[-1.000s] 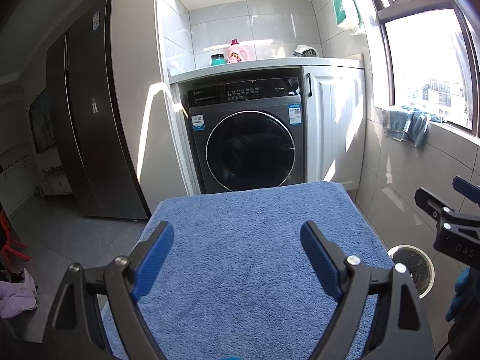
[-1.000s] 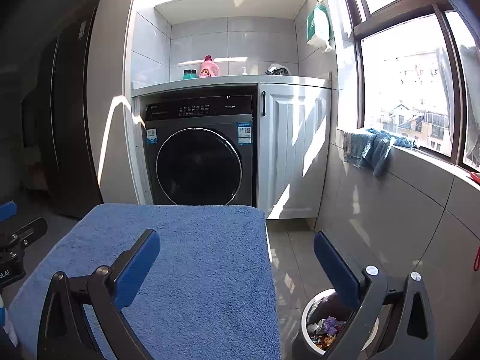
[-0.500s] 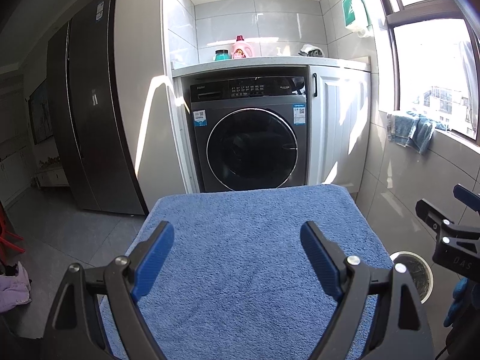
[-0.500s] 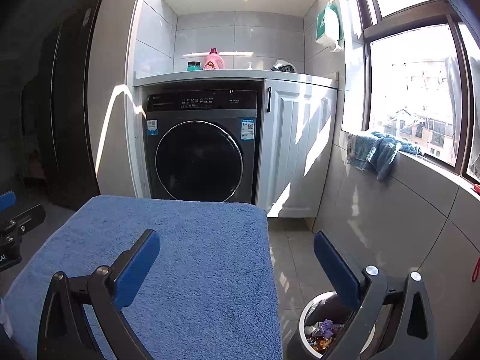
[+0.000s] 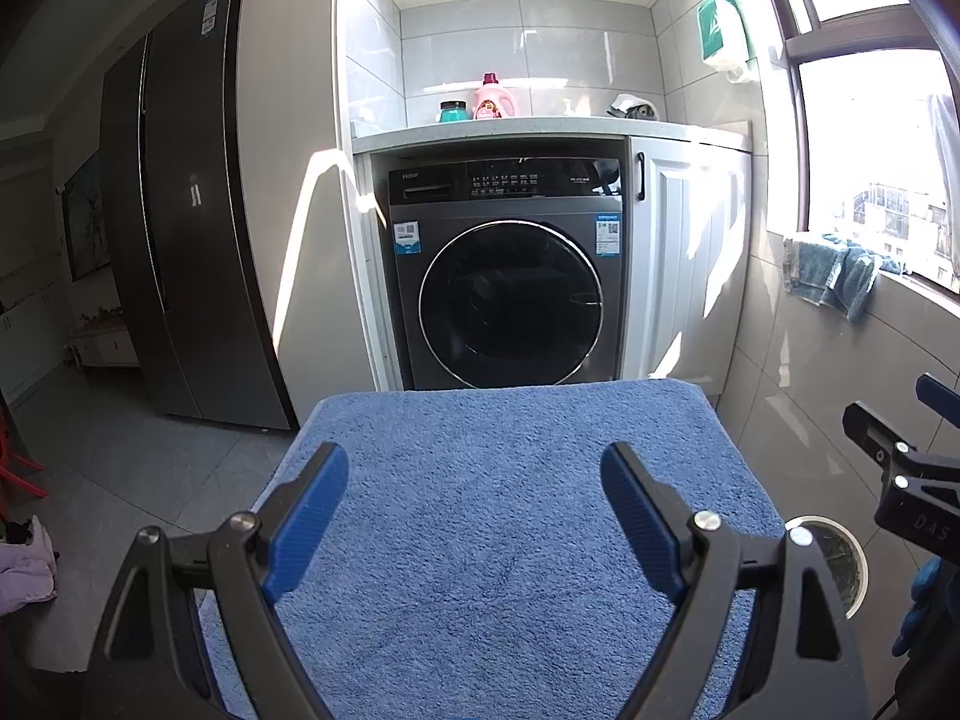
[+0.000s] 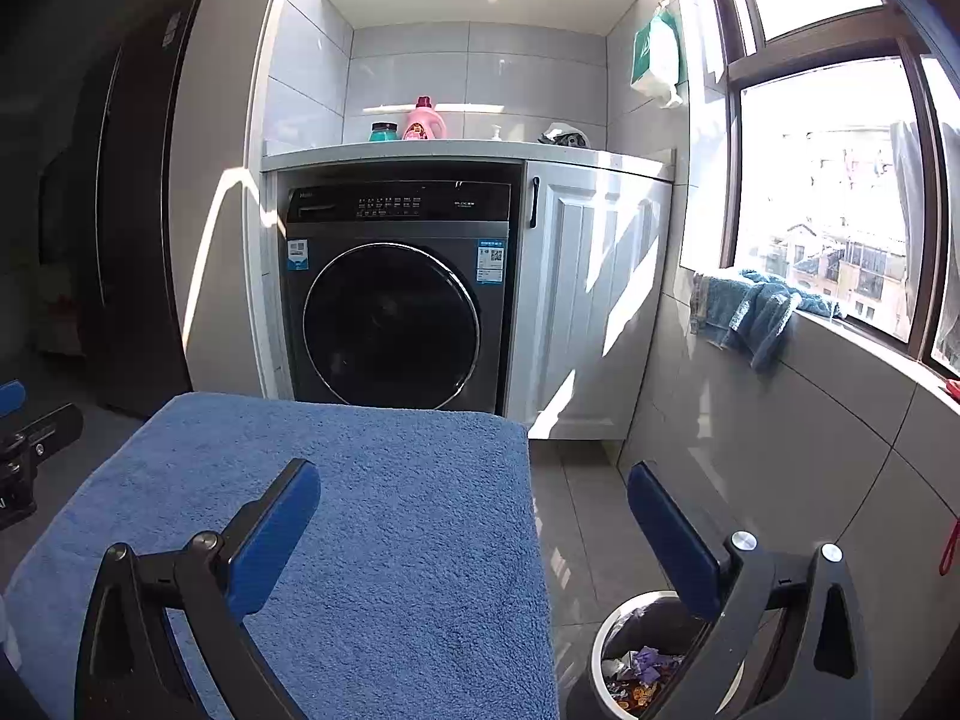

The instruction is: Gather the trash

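Trash in bin, under right hand-held gripper.

wrist views side by side, sharing washing machine

Bin on floor, rt of towel-covered table, washer behind.

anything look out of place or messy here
Mostly tidy. A blue cloth hangs bunched over the window ledge instead of folded, and a pale garment lies crumpled on the floor at far left. The trash bin holds wrappers; nothing is spilled.
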`<action>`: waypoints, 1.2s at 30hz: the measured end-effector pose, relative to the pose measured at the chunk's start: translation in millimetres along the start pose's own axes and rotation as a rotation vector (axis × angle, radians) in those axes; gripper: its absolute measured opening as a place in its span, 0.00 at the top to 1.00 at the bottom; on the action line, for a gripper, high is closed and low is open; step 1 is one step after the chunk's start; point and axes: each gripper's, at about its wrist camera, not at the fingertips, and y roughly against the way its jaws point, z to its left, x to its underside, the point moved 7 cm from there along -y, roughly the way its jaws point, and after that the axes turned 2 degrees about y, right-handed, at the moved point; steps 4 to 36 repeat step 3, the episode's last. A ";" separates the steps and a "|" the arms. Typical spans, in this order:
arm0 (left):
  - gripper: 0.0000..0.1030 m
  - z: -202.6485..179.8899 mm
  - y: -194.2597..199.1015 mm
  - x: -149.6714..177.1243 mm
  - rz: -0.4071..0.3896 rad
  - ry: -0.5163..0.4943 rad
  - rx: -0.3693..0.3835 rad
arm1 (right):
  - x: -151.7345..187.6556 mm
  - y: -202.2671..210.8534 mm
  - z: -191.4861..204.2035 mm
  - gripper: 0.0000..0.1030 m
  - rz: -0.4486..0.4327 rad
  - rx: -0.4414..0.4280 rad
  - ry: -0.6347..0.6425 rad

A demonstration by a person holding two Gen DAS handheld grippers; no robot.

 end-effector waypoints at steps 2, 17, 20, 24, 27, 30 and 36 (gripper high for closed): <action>0.17 0.4 -1.8 0.5 0.005 0.001 0.001 | -0.4 -0.9 1.1 0.00 -0.002 0.000 0.002; 0.17 0.5 -2.7 1.0 0.008 0.003 0.002 | -0.5 -1.7 1.8 0.00 -0.002 0.000 0.003; 0.17 0.5 -2.7 1.0 0.008 0.003 0.002 | -0.5 -1.7 1.8 0.00 -0.002 0.000 0.003; 0.17 0.5 -2.7 1.0 0.008 0.003 0.002 | -0.5 -1.7 1.8 0.00 -0.002 0.000 0.003; 0.17 0.5 -2.7 1.0 0.008 0.003 0.002 | -0.5 -1.7 1.8 0.00 -0.002 0.000 0.003; 0.17 0.5 -2.7 1.0 0.008 0.003 0.002 | -0.5 -1.7 1.8 0.00 -0.002 0.000 0.003; 0.17 0.5 -2.7 1.0 0.008 0.003 0.002 | -0.5 -1.7 1.8 0.00 -0.002 0.000 0.003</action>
